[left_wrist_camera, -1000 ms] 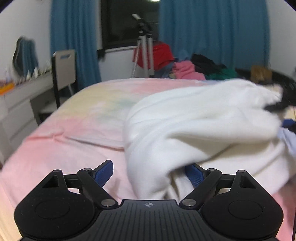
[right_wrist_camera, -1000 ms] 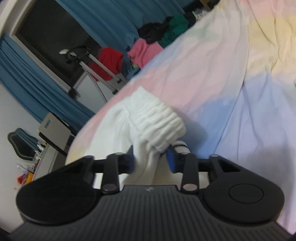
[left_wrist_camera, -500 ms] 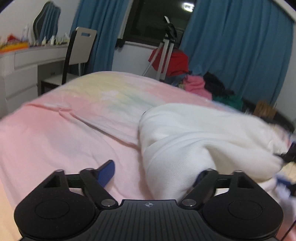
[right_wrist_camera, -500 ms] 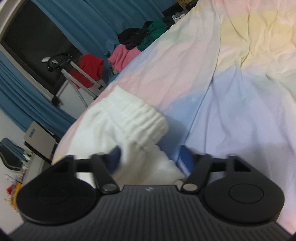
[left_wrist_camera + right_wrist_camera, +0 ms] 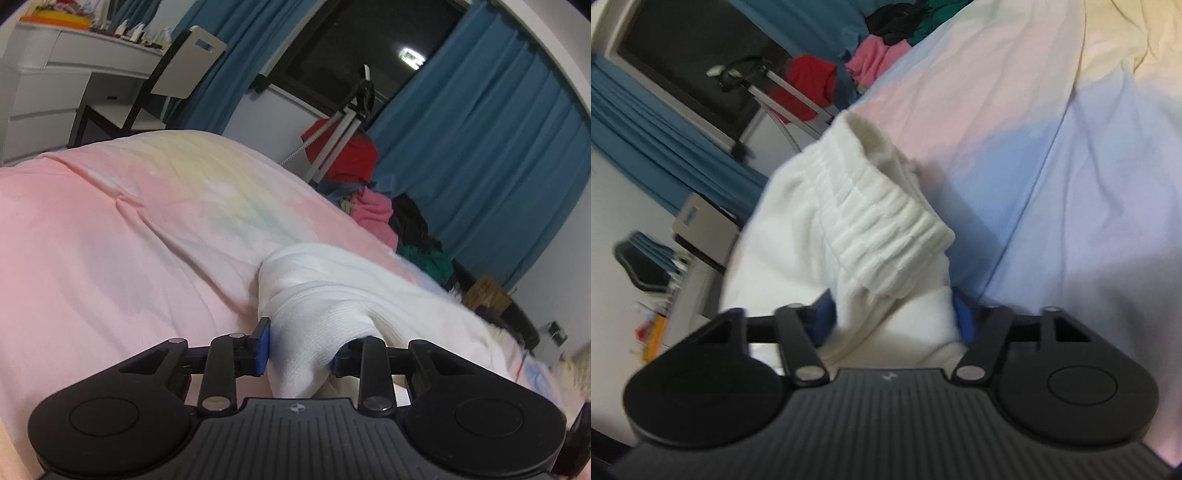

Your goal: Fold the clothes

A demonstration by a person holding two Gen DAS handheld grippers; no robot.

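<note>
White garment [image 5: 332, 295] — soft, bulky, limp; left tongs [image 5: 299, 349] closing on a bunched fold, right tongs [image 5: 894, 317] closing around fabric below the ribbed waistband [image 5: 886, 221] at 12 o'clock — best hold.

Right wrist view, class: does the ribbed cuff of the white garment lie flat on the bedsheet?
No: the ribbed cuff stands bunched up above the bedsheet, rising from white fabric between the right gripper.

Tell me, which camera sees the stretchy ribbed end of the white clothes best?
The right wrist view: the ribbed band fills the middle, just beyond the tongs. The left wrist view shows only smooth white cloth, no ribbing.
</note>
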